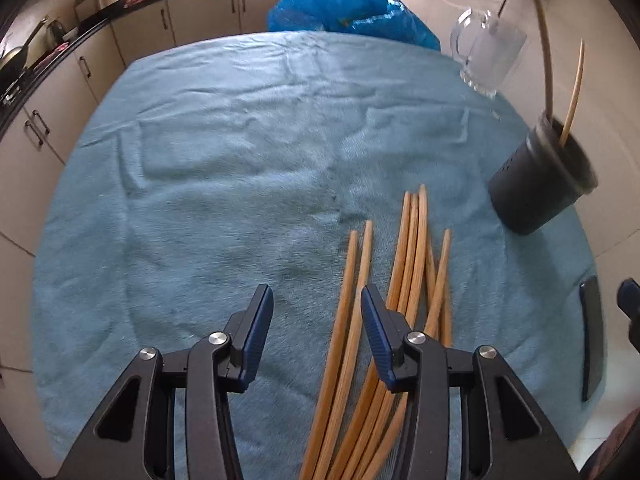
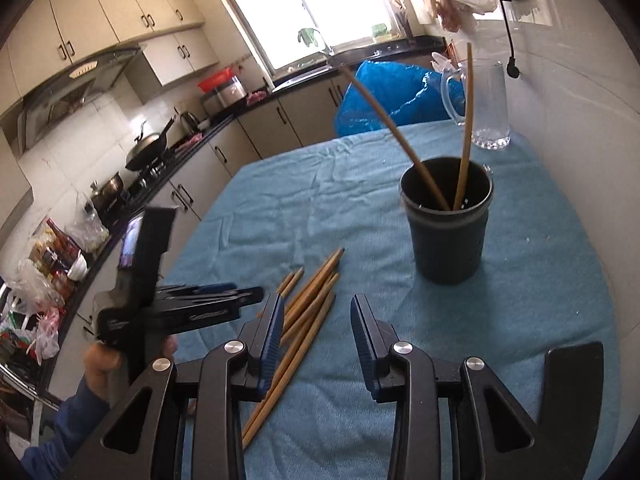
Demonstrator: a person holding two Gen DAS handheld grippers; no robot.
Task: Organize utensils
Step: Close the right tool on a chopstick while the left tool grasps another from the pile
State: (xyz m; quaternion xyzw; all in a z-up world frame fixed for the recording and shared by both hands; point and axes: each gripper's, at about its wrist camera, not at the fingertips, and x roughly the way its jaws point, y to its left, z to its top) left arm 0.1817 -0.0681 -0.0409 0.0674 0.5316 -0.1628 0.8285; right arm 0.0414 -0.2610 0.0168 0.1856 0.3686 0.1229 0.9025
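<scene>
Several wooden chopsticks (image 1: 404,280) lie in a loose bundle on the blue towel (image 1: 224,152); they also show in the right wrist view (image 2: 308,300). A dark utensil holder (image 1: 540,184) stands to the right with two chopsticks upright in it, also seen in the right wrist view (image 2: 448,232). My left gripper (image 1: 316,308) is open and empty, just above the towel, its right finger over the bundle. My right gripper (image 2: 316,316) is open and empty, hovering near the bundle's near end. The left gripper also shows in the right wrist view (image 2: 224,300).
A clear glass pitcher (image 2: 486,104) stands at the towel's far right corner. A blue plastic bag (image 2: 392,92) sits behind the table. A dark flat object (image 1: 592,332) lies at the towel's right edge. Kitchen counters and cabinets run along the left.
</scene>
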